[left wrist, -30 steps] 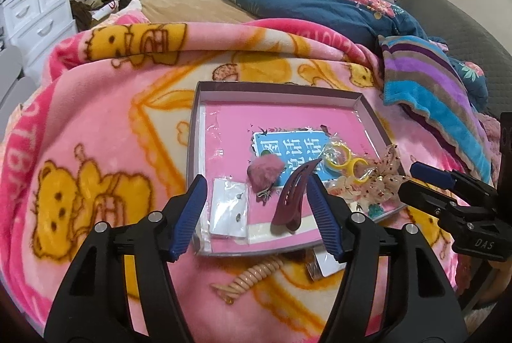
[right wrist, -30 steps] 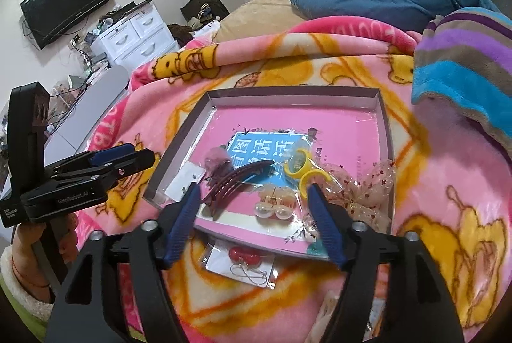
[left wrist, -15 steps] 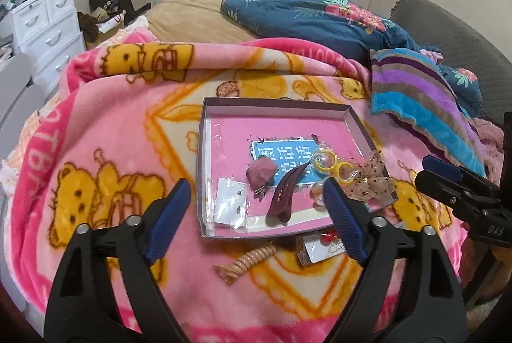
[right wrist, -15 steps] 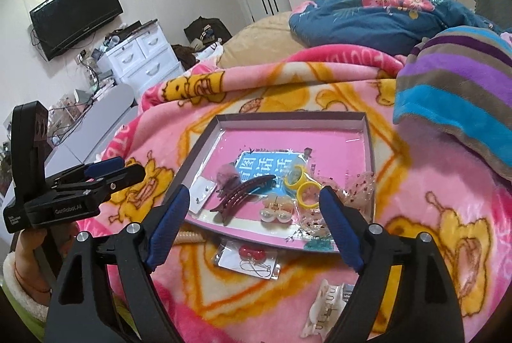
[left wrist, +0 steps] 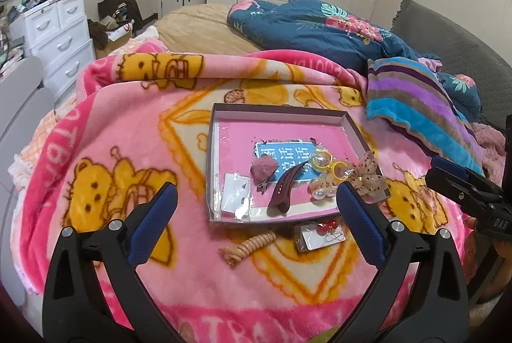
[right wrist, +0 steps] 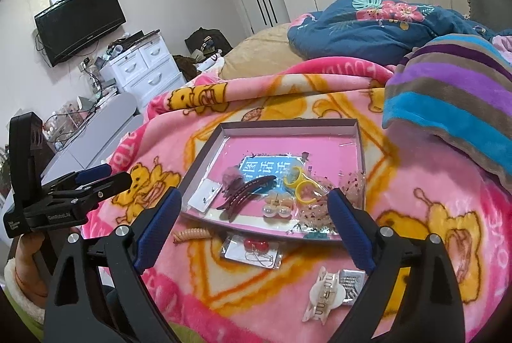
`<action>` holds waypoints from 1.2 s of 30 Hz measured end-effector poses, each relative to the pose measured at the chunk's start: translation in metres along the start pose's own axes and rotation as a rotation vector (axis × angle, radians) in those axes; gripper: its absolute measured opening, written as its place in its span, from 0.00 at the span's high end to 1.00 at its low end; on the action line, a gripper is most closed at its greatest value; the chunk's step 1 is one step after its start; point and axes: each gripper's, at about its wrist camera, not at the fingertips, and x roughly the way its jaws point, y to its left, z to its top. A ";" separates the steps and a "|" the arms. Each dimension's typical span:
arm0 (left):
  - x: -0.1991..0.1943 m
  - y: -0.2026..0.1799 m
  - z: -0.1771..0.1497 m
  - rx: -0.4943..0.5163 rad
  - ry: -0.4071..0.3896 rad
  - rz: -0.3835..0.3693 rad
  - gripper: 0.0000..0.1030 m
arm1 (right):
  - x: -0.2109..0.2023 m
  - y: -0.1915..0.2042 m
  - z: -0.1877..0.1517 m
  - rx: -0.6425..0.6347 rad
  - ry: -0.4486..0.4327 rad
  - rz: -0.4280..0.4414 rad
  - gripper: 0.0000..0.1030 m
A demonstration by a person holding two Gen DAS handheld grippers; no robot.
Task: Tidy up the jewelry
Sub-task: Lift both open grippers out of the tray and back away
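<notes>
Hovering over the blanket (left wrist: 134, 131), left gripper (left wrist: 256, 224) and right gripper (right wrist: 256, 226) are opening, nothing between the fingers. Tray (left wrist: 278, 112) at frame centre collects sorted pieces; coil hair tie (left wrist: 252, 245), earring packet (right wrist: 252, 251), white clip (right wrist: 323, 295) wait below it, probably next.

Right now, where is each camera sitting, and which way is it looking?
Left wrist view: rides on the left tool, looking down along its fingers at the tray on the pink blanket; the right tool pokes in at the right edge.
Right wrist view: rides on the right tool, looking down at the tray from its other side; the left tool and the hand holding it show at left.
Both share the tray, the dark red hair clip and yellow rings; both tools' jaws are opening, with nothing between them.
</notes>
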 end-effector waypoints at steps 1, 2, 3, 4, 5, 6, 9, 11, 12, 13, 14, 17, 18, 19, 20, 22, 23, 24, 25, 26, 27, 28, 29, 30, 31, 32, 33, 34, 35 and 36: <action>-0.002 0.000 -0.002 -0.002 -0.003 -0.001 0.10 | -0.002 0.000 -0.001 -0.001 -0.001 -0.002 0.11; -0.003 0.000 -0.003 -0.005 -0.005 -0.003 0.10 | -0.003 0.000 -0.002 -0.003 -0.003 -0.004 0.11; -0.004 0.000 -0.005 -0.008 -0.006 -0.006 0.10 | -0.005 0.000 -0.003 -0.003 -0.006 -0.007 0.11; -0.005 -0.001 -0.007 -0.011 -0.006 -0.009 0.10 | -0.007 0.000 -0.003 -0.004 -0.009 -0.010 0.11; -0.006 -0.001 -0.009 -0.010 -0.005 -0.012 0.10 | -0.009 0.000 -0.004 -0.006 -0.012 -0.014 0.11; -0.006 -0.001 -0.010 -0.007 -0.004 -0.012 0.10 | -0.011 0.000 -0.006 -0.009 -0.014 -0.018 0.11; -0.008 -0.002 -0.015 0.003 -0.007 -0.004 0.09 | -0.014 -0.001 -0.010 -0.008 -0.019 -0.032 0.11; -0.009 -0.002 -0.018 -0.006 -0.006 -0.012 0.09 | -0.016 -0.002 -0.013 -0.005 -0.017 -0.040 0.11; -0.009 -0.002 -0.020 -0.008 -0.002 -0.015 0.09 | -0.017 -0.003 -0.014 -0.004 -0.017 -0.042 0.11; -0.009 -0.002 -0.022 -0.006 0.001 -0.014 0.09 | -0.018 -0.003 -0.016 -0.002 -0.018 -0.045 0.11; -0.009 -0.002 -0.025 -0.004 0.003 -0.010 0.09 | -0.019 -0.004 -0.018 0.000 -0.017 -0.048 0.11; -0.011 -0.002 -0.030 -0.001 0.006 -0.012 0.09 | -0.023 -0.005 -0.023 -0.003 -0.018 -0.060 0.11; -0.012 -0.002 -0.032 -0.001 0.007 -0.012 0.09 | -0.024 -0.005 -0.025 -0.002 -0.017 -0.065 0.11; -0.012 -0.002 -0.035 0.000 0.008 -0.013 0.09 | -0.024 -0.006 -0.027 -0.001 -0.016 -0.069 0.11; -0.012 -0.002 -0.037 0.000 0.010 -0.011 0.09 | -0.025 -0.007 -0.029 0.001 -0.014 -0.074 0.11; -0.012 -0.002 -0.042 -0.004 0.015 -0.012 0.09 | -0.026 -0.009 -0.034 0.002 -0.008 -0.083 0.11; -0.012 -0.002 -0.045 -0.006 0.017 -0.012 0.09 | -0.027 -0.009 -0.037 0.004 -0.005 -0.089 0.11; -0.012 -0.002 -0.047 -0.008 0.020 -0.011 0.09 | -0.027 -0.010 -0.040 0.006 0.000 -0.092 0.11; -0.012 -0.003 -0.051 -0.009 0.022 -0.013 0.09 | -0.028 -0.011 -0.043 0.008 0.004 -0.094 0.11; -0.011 -0.003 -0.053 -0.010 0.024 -0.013 0.09 | -0.028 -0.012 -0.046 0.011 0.005 -0.097 0.11; -0.011 -0.004 -0.057 -0.013 0.026 -0.014 0.09 | -0.028 -0.012 -0.050 0.014 0.009 -0.099 0.11; -0.011 -0.004 -0.059 -0.014 0.027 -0.017 0.09 | -0.028 -0.013 -0.053 0.018 0.013 -0.099 0.11; -0.010 -0.005 -0.062 -0.015 0.031 -0.020 0.09 | -0.028 -0.015 -0.056 0.023 0.017 -0.099 0.11; -0.010 -0.006 -0.063 -0.013 0.035 -0.019 0.09 | -0.027 -0.016 -0.059 0.027 0.022 -0.099 0.11; -0.009 -0.007 -0.066 -0.009 0.039 -0.015 0.09 | -0.026 -0.017 -0.063 0.031 0.030 -0.102 0.11; -0.008 -0.008 -0.069 -0.005 0.041 -0.012 0.09 | -0.025 -0.017 -0.066 0.032 0.037 -0.102 0.11; -0.007 -0.008 -0.071 -0.004 0.042 -0.012 0.09 | -0.024 -0.018 -0.069 0.032 0.043 -0.102 0.11; -0.006 -0.009 -0.073 -0.007 0.045 -0.013 0.09 | -0.024 -0.019 -0.073 0.033 0.049 -0.103 0.11; -0.005 -0.009 -0.075 -0.010 0.048 -0.014 0.09 | -0.023 -0.020 -0.076 0.033 0.053 -0.103 0.11; -0.004 -0.010 -0.077 -0.011 0.051 -0.016 0.09 | -0.023 -0.021 -0.079 0.033 0.057 -0.103 0.11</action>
